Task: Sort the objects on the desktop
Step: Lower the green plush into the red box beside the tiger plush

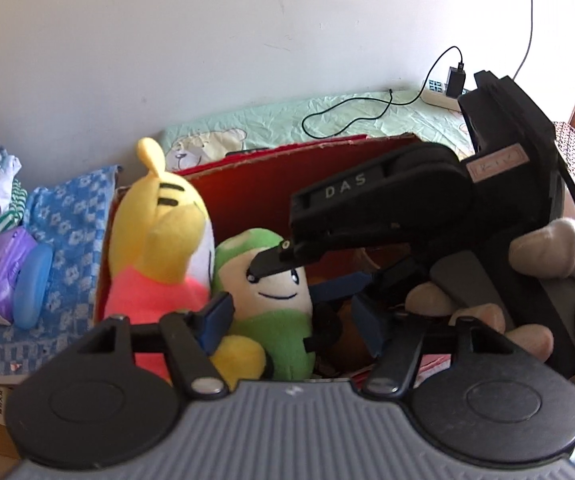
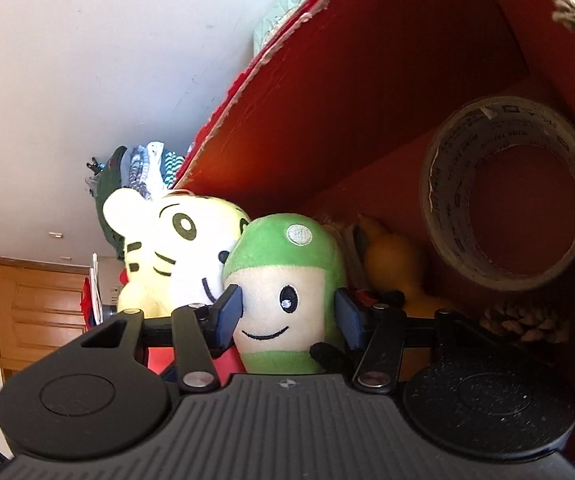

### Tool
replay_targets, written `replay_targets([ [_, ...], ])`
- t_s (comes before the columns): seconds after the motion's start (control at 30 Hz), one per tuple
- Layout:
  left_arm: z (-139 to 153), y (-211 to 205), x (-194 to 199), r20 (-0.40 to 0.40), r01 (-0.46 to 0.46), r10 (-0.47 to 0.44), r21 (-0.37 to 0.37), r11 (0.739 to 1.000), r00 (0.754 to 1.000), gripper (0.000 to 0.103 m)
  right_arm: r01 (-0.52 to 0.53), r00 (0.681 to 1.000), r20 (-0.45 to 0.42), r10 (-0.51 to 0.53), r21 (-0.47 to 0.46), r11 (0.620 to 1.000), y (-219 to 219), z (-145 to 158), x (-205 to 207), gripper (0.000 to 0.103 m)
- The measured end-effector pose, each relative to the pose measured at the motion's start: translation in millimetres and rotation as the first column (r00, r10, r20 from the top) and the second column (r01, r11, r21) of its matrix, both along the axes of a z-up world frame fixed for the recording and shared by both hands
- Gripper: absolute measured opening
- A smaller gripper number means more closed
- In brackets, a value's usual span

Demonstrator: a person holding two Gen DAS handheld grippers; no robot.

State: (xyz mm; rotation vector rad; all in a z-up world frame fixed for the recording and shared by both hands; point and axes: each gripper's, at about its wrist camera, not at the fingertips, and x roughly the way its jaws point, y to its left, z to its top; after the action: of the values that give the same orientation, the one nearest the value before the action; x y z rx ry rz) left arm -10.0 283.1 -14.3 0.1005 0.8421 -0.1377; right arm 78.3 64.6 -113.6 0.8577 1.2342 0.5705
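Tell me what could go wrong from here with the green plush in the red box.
1. The right gripper brackets the green plush, which leans against the tiger plush; lifting or shifting it may tip the tiger.
2. The left gripper sits close under the right one over the same box, so the two could collide.
3. The tape roll stands on edge nearby and might roll if bumped.
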Motion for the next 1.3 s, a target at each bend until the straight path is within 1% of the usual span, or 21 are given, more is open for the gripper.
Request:
replay_targets([
  [0.1,0,0,2,-0.007,-0.005,0.005,-0.001,1.0,1.0,0.068,-0.005,1.0,0.004,0.005,0.008,1.0,-6,1,-2,0.057],
  [0.23,-1,-2,0,-0.002,0.001,-0.001,0.017,1.0,1.0,0.072,0.004,1.0,0.0,-0.004,0.034,0.999,-14,1,-5,0.058],
  [0.27,-1,-3,0,0.0,0.0,0.0,0.018,1.0,1.0,0.073,0.006,1.0,0.001,-0.006,0.036,0.999,3,1,4,0.058],
  [0.4,0,1,-2,-0.002,-0.008,0.008,-0.002,1.0,1.0,0.074,0.005,1.0,0.013,-0.005,0.03,1.0,9,2,7,0.06],
  [0.47,1,2,-2,-0.001,-0.012,0.012,-0.015,1.0,1.0,0.077,0.006,1.0,0.014,-0.006,0.031,0.999,7,3,6,0.06],
  [0.57,1,2,-3,0.006,-0.016,0.016,-0.018,1.0,1.0,0.078,0.007,1.0,0.028,-0.008,0.02,1.0,6,4,4,0.059],
  [0.93,-1,-3,0,0.019,-0.038,0.037,0.012,0.999,0.999,0.077,0.022,0.992,0.127,-0.023,0.007,1.0,-1,15,-9,0.057],
  [1.13,-6,-10,4,0.017,-0.078,0.077,0.054,0.995,0.997,0.077,0.04,0.984,0.174,-0.043,0.024,0.999,-5,19,-21,0.056],
  [1.3,-6,-13,5,0.023,-0.108,0.107,0.074,0.991,0.994,0.078,0.055,0.969,0.244,-0.05,-0.013,0.998,-10,29,-30,0.056],
])
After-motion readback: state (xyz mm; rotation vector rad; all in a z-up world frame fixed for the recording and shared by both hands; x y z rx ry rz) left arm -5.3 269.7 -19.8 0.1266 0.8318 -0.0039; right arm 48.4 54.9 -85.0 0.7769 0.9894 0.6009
